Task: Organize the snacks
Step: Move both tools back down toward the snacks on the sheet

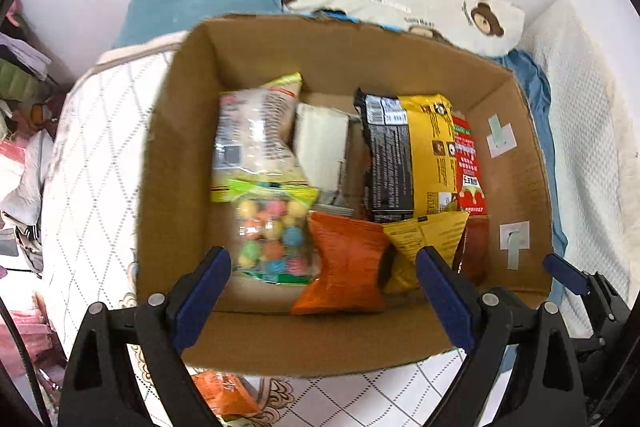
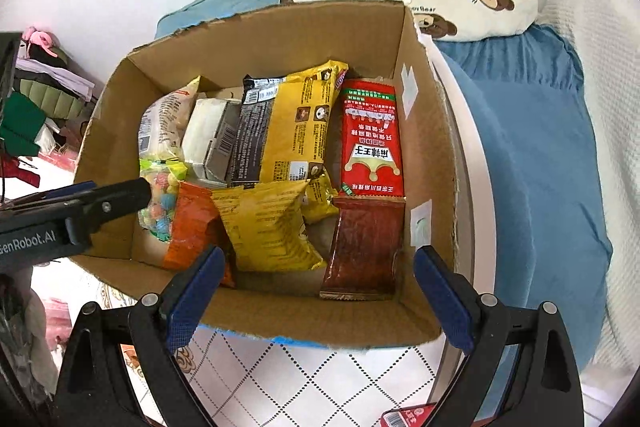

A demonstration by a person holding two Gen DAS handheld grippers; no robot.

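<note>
Both grippers, left gripper [image 1: 324,303] and right gripper [image 2: 320,297], hang wide open and empty above the cardboard box [image 2: 280,27]; next fetch the orange packet [image 1: 224,395] at seven o'clock.

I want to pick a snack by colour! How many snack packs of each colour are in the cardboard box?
Yellow foil packs: 2
Red packs: 2, a bright red printed pack and a dark red pouch
Orange pack: 1
Clear bags: 2, pastel candy balls and a pale snack bag
White carton: 1
Total: 8 visible
</note>
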